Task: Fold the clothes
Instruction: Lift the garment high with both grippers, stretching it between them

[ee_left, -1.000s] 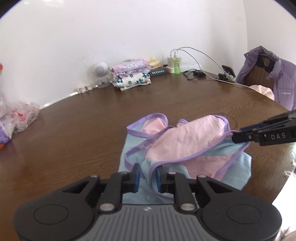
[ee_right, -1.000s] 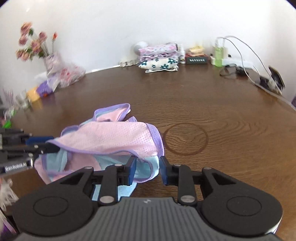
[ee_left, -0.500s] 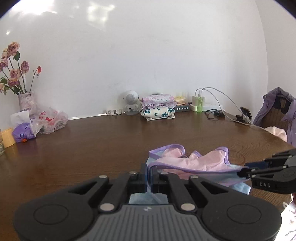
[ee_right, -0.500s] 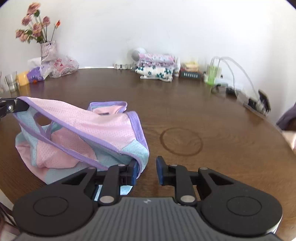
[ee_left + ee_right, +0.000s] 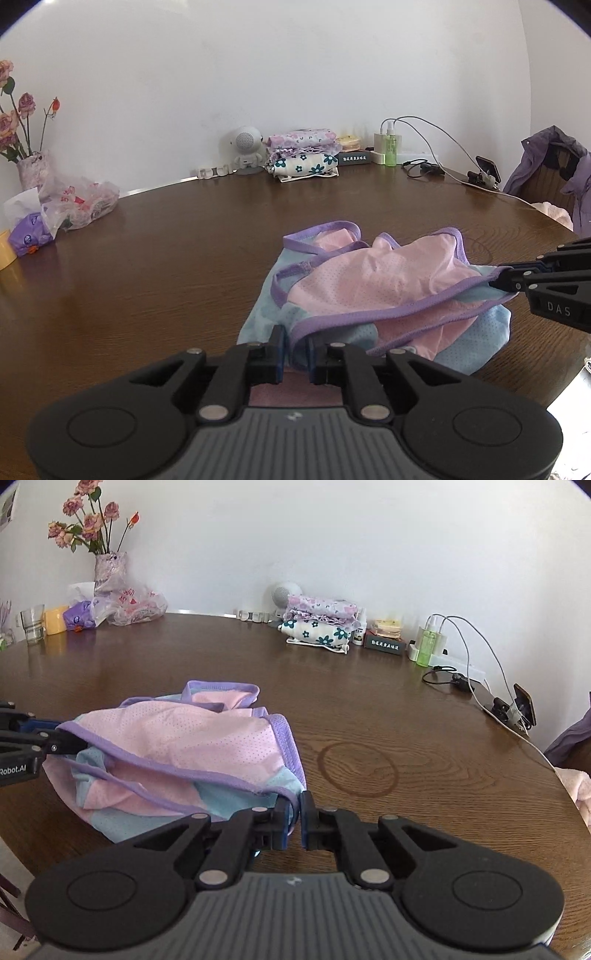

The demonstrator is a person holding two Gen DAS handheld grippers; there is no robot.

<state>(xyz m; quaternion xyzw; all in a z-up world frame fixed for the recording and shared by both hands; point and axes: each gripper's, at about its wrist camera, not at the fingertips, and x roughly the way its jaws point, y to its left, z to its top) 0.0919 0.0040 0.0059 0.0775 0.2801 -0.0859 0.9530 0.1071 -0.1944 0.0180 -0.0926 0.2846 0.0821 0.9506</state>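
Note:
A pink and light-blue mesh garment (image 5: 388, 280) with purple trim lies bunched on the brown round table (image 5: 166, 258). My left gripper (image 5: 295, 350) pinches its purple hem at the near left corner, and its jaws are opening slightly with the cloth still between them. My right gripper (image 5: 295, 819) is closing on the hem at the garment's (image 5: 192, 734) right corner, cloth between the pads. Each view shows the other gripper at its edge: the right gripper (image 5: 496, 280) and the left gripper (image 5: 70, 744) hold the trim taut between them.
A stack of folded floral clothes (image 5: 303, 155) sits at the table's far edge beside a small white speaker (image 5: 245, 147). A vase of flowers (image 5: 107, 565), a plastic bag (image 5: 77, 203) and a glass (image 5: 32, 626) stand far left. Cables and a phone (image 5: 484, 173) lie far right, near a purple jacket (image 5: 554, 166).
The right jaws have narrowed onto the garment's corner. The left gripper has dipped toward the table and its jaws show a slightly wider gap. The hem is now stretched between both grippers.

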